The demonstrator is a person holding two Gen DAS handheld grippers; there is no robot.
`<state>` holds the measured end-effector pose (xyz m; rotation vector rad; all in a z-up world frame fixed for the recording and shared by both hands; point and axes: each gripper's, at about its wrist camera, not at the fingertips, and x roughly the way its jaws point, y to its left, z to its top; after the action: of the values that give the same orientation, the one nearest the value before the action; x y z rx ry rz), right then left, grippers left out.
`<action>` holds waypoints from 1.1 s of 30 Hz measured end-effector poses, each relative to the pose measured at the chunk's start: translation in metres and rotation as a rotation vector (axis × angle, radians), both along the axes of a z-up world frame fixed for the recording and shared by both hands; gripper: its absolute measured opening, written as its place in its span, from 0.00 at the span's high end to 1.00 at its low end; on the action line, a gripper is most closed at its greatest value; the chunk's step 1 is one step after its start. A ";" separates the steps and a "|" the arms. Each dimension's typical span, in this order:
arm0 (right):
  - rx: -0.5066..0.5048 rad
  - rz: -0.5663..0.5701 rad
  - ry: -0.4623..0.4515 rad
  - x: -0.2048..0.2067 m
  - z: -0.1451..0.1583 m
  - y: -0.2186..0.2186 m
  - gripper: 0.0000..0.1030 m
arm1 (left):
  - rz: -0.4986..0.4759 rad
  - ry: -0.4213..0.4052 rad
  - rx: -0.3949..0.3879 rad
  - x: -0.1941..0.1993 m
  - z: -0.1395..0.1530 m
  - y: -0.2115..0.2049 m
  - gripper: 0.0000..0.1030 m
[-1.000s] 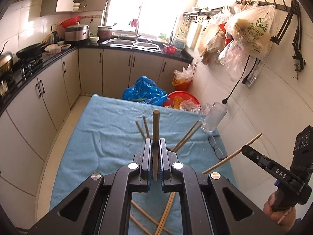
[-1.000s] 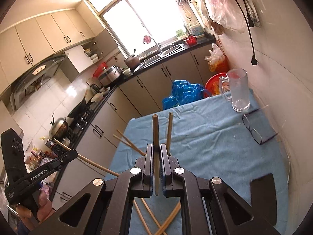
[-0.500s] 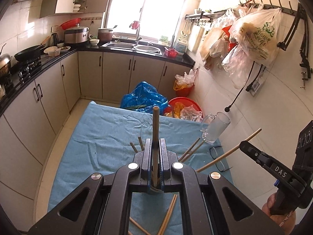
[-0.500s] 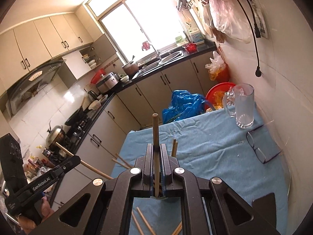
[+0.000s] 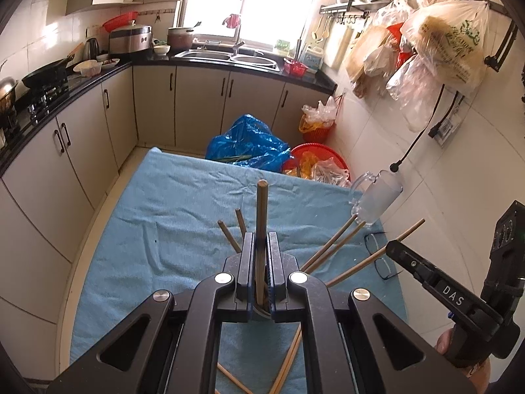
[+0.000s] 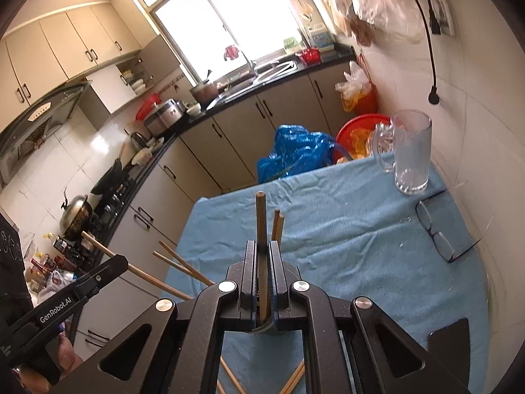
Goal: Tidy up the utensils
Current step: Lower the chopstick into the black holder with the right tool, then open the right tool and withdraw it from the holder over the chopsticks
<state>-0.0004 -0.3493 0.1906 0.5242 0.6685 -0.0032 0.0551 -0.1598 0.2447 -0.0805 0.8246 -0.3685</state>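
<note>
Since 1 second ago both views have dropped lower and closer over the table, and fewer loose chopsticks show below the jaws.

The left gripper (image 5: 261, 243) is closed narrow on 1 chopstick (image 5: 261, 216), which stands upright between the pads. The right gripper (image 6: 261, 251) pinches a second chopstick (image 6: 261, 223) the same way. Each stick is clamped near its lower end, so most of its length pokes free above the fingers.

These sticks look light, stiff and smooth. A grip nearer the middle would likely resist twisting better, and the round wood could slip or pivot under a loose squeeze.

More chopsticks (image 5: 331, 246) lean fanned out just behind the left jaws, seemingly in a holder that is mostly hidden. Others (image 5: 288, 361) lie crossed on the blue cloth (image 5: 164, 216).

A glass mug (image 6: 410, 154) stands near the wall, with eyeglasses (image 6: 436, 233) just beside it. Both look fragile but sit well apart from the grippers.
</note>
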 end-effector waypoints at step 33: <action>-0.088 -0.101 0.048 -0.033 -0.005 -0.015 0.00 | 0.143 -0.108 -0.037 -0.023 0.011 0.046 0.19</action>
<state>-0.0337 -0.3645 0.1854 0.4739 0.6853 -0.1400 0.0322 -0.1143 0.2562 -0.1518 0.7009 -0.2512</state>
